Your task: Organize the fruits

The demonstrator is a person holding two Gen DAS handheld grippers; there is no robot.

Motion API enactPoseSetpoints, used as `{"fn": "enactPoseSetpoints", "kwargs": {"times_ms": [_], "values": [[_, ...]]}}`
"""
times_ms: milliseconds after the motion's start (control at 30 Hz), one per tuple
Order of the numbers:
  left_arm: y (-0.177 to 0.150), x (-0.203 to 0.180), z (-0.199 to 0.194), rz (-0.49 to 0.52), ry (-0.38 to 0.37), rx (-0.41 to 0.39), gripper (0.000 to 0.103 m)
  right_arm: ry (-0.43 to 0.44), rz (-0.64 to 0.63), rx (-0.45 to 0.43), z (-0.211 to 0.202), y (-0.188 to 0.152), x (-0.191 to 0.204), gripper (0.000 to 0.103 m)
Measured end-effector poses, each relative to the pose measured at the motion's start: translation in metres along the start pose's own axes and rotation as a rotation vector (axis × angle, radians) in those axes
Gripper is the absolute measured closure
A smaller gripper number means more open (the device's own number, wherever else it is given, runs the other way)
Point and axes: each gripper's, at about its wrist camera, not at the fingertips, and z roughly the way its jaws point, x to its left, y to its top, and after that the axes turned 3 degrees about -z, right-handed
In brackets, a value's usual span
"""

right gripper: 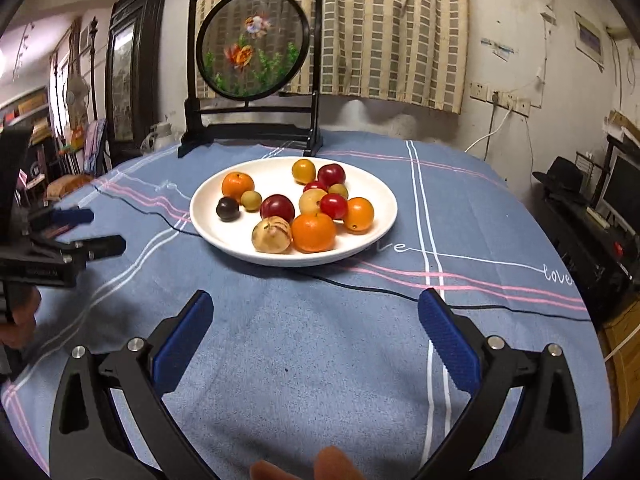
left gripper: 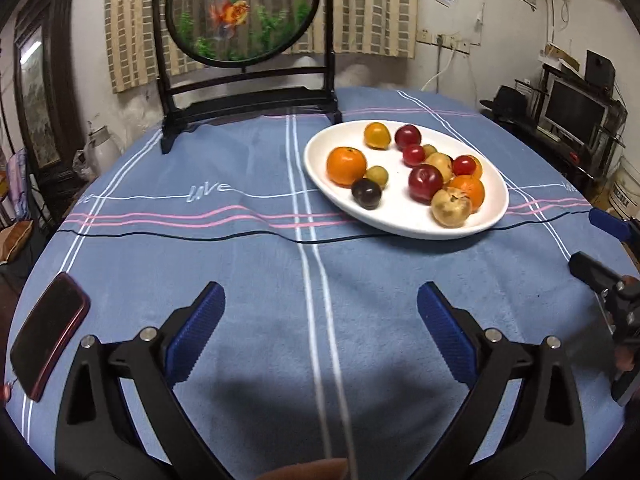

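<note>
White and oval, a ceramic plate (right gripper: 208, 236) rests on a surface covered by a blue cloth (right gripper: 320, 340) with white and pink stripes. All the fruit lies on the plate. Three round orange tangerines are there: one at the far left (right gripper: 237, 185), one at the front (right gripper: 313, 232), one at the right (right gripper: 358, 215). Touching the front tangerine on its left is a pale tan, mottled fruit (right gripper: 271, 235). Glossy red plums (right gripper: 277, 207) lie in the middle and at the back. A dark purple plum (right gripper: 227, 209) sits alone near the left rim, and a small yellow-green fruit (right gripper: 251, 200) lies between it and the far-left tangerine. A small yellow-orange fruit (right gripper: 303, 171) is at the back.

A thin black cable (left gripper: 180, 235) crosses the cloth and passes under the plate's near edge. Behind the plate stands a black wooden frame holding a round goldfish embroidery (right gripper: 254, 42). A dark phone in a red case (left gripper: 48, 336) lies on the cloth at the near left.

Both tools are released and hold nothing. The left tool (left gripper: 320, 308) has its blue-padded fingers spread wide over bare cloth, and is near the plate but short of it. The right tool (right gripper: 316, 316) is likewise spread wide above bare cloth, in front of the plate.
</note>
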Motion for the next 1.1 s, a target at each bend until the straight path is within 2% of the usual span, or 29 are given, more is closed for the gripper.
{"fn": "enactPoseSetpoints", "kwargs": {"times_ms": [133, 500, 1100], "values": [[0.0006, 0.0068, -0.0016, -0.034, -0.010, -0.010, 0.004, -0.021, 0.017, 0.022, 0.0012, -0.0023, -0.0029, 0.001], [-0.0011, 0.0001, 0.0010, -0.001, 0.021, -0.006, 0.004, -0.009, 0.005, 0.044, 0.0042, -0.0031, 0.0013, 0.001], [-0.0007, 0.0027, 0.0015, -0.005, 0.049, -0.009, 0.004, -0.010, 0.015, 0.061, 0.0065, -0.0023, -0.0003, 0.001]]}}
